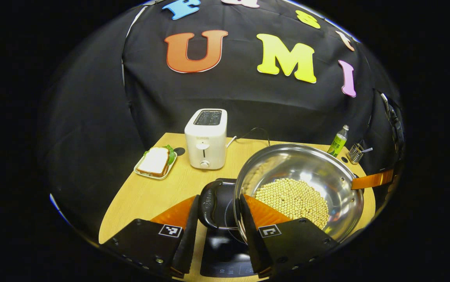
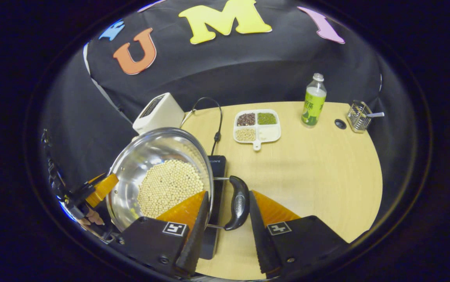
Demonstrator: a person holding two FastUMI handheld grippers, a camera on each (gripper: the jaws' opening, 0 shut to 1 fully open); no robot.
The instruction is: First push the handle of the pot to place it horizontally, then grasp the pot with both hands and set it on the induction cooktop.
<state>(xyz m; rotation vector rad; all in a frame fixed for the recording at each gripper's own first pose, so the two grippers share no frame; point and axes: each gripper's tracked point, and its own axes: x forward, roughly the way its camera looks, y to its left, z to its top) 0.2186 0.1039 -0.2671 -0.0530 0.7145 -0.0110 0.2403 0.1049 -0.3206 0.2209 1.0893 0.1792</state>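
My left gripper (image 1: pixel 218 229) and right gripper (image 2: pixel 225 223) each stand part-open astride a black loop handle (image 1: pixel 208 203) of the bean-filled steel pot (image 1: pixel 307 172), unclamped, over the black induction cooktop (image 1: pixel 225 250) near the tabletop's front edge. I judge a tilt would spill beans.

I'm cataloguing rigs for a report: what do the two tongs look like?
Left tongs and right tongs look alike: flat black bodies, a square black-and-white marker on each side, and two wedge-shaped fingers with ridged inner edges.
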